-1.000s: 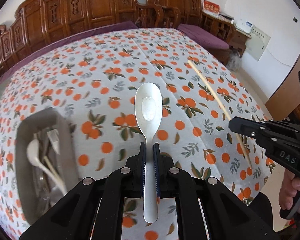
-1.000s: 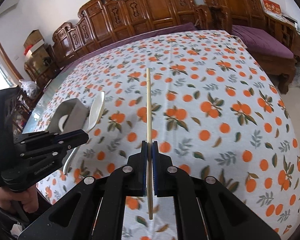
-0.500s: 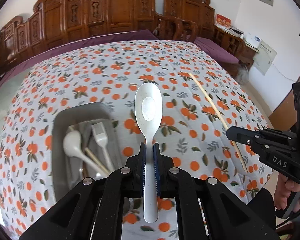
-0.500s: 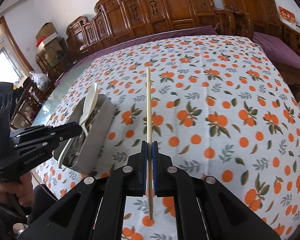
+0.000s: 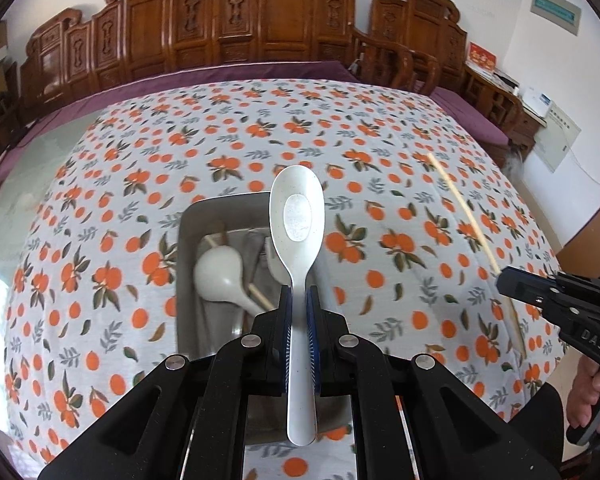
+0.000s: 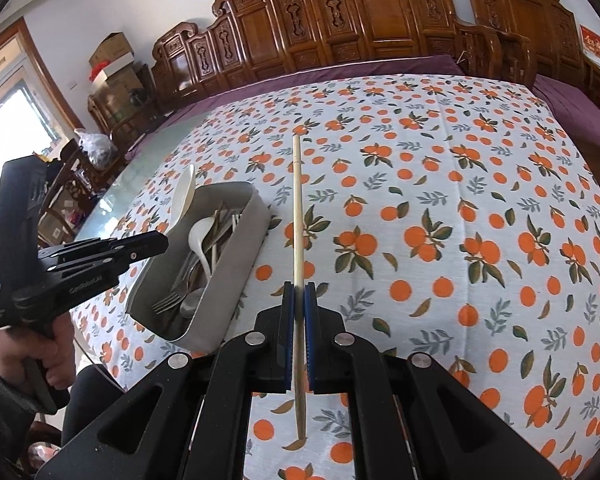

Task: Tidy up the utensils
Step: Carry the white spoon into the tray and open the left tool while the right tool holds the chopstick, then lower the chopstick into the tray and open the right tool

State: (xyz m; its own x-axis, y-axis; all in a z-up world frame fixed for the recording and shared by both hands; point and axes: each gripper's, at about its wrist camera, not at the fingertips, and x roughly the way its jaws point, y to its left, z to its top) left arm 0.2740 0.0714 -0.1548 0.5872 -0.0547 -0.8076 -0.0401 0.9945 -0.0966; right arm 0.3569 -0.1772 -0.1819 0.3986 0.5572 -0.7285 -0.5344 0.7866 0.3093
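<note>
My left gripper (image 5: 299,300) is shut on the handle of a white spoon (image 5: 297,220), held above the grey metal utensil tray (image 5: 188,232). The tray holds a white ladle-like spoon (image 5: 220,274), a chopstick, forks and other cutlery. My right gripper (image 6: 299,300) is shut on a wooden chopstick (image 6: 297,208) and holds it over the tablecloth, to the right of the tray (image 6: 236,256). The left gripper (image 6: 156,242) with its spoon (image 6: 183,196) also shows in the right wrist view. The right gripper (image 5: 504,280) with the chopstick (image 5: 460,204) shows in the left wrist view.
The table wears a white cloth with orange fruit print (image 6: 460,220). Carved wooden chairs (image 5: 260,24) line the far side. A glass-topped strip (image 6: 140,176) lies left of the cloth. The table edge is near me.
My left gripper has carried the white spoon leftward until it hangs over the tray. My right gripper with the chopstick has also shifted towards the tray, which now lies just to its left.
</note>
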